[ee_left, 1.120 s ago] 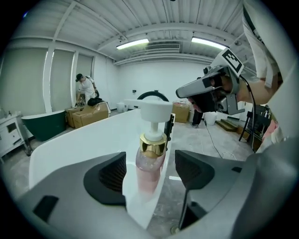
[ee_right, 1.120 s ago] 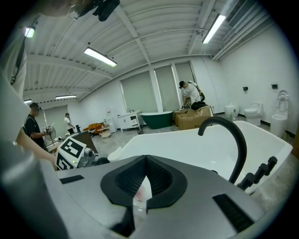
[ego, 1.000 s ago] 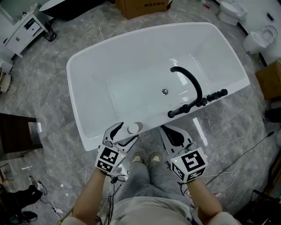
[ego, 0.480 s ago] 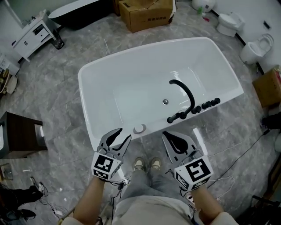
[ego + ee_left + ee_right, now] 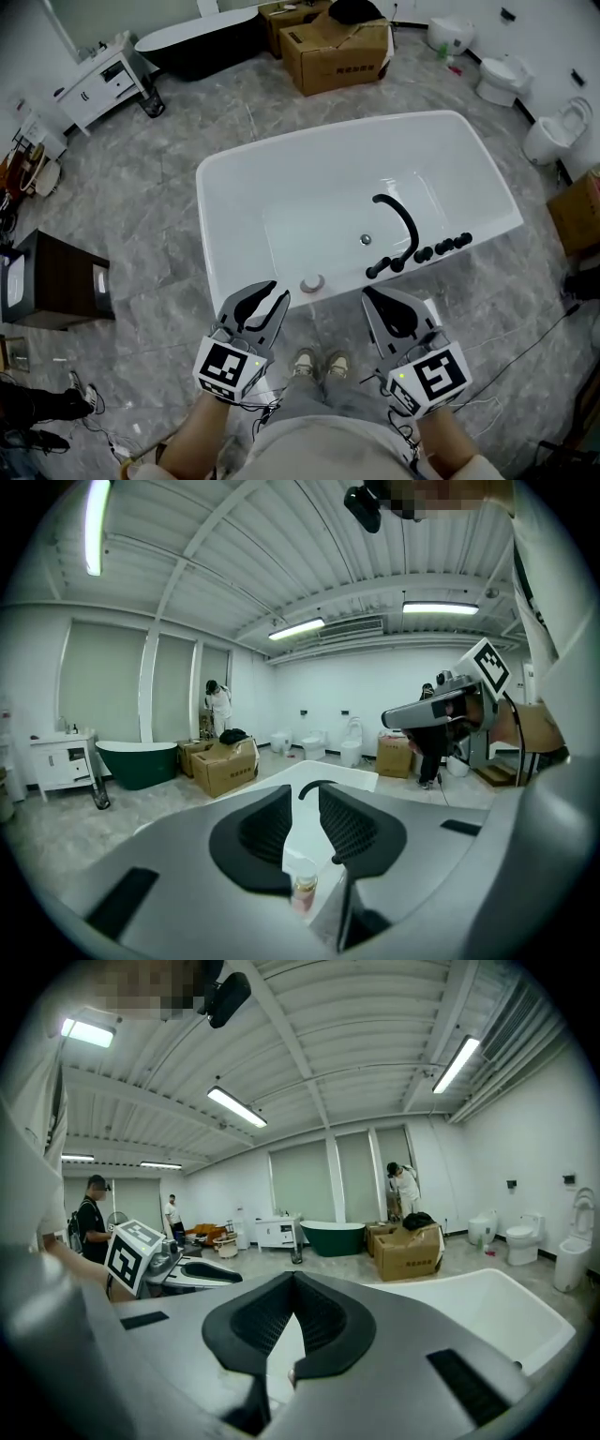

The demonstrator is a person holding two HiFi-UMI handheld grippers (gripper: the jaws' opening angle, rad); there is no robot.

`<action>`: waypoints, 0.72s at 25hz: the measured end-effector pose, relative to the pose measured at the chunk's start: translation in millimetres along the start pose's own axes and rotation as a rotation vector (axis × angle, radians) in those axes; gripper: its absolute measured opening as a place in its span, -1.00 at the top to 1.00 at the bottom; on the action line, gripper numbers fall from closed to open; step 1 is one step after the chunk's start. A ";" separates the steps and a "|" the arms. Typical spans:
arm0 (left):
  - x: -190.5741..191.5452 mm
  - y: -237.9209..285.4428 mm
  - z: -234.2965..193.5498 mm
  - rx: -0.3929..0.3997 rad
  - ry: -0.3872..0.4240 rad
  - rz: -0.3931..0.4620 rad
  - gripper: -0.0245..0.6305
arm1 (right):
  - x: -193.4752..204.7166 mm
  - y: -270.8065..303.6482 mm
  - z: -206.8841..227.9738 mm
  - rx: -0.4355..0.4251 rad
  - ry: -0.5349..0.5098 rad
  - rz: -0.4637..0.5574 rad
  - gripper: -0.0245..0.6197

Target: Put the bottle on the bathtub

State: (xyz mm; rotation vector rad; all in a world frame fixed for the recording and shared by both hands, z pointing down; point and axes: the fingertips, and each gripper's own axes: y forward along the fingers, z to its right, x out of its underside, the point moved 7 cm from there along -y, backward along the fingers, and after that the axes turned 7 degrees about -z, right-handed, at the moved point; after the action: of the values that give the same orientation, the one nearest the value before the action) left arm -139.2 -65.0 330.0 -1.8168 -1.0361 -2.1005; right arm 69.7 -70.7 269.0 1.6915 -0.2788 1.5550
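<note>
A small bottle with a white cap stands upright on the near rim of the white bathtub. My left gripper is open just short of it and to its left, with nothing between the jaws. In the left gripper view the bottle shows through the gap of the left gripper, on the rim beyond. My right gripper hangs to the bottle's right, over the floor, its jaw tips touching. It is shut and empty in the right gripper view.
A black curved faucet with knobs sits on the tub's right rim. Cardboard boxes, a dark tub and a white cabinet stand behind. A dark side table is left; toilets and cables right. People stand far off.
My left gripper, which held the bottle at the tub's rim, has opened and drawn back. The bottle stays standing on the rim. The view has backed away from the tub.
</note>
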 end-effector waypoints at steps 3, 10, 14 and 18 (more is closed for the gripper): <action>-14.1 -12.7 4.6 -0.016 0.021 0.009 0.68 | -17.1 -14.2 -4.5 -0.012 -0.025 0.037 0.84; -51.7 -29.0 5.0 -0.088 0.040 0.043 0.75 | -45.7 -43.2 -7.8 0.001 -0.068 0.082 0.84; -67.8 -36.2 8.7 -0.093 0.067 0.068 0.78 | -53.6 -49.4 -8.0 -0.006 -0.063 0.108 0.84; -74.6 -39.1 17.1 -0.072 0.069 0.073 0.82 | -55.9 -55.1 -7.6 -0.014 -0.056 0.106 0.84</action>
State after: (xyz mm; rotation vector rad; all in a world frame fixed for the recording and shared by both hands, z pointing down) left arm -129.2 -48.1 246.3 -1.7716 -0.8750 -2.1676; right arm 87.3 -49.0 195.3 1.7356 -0.4130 1.5802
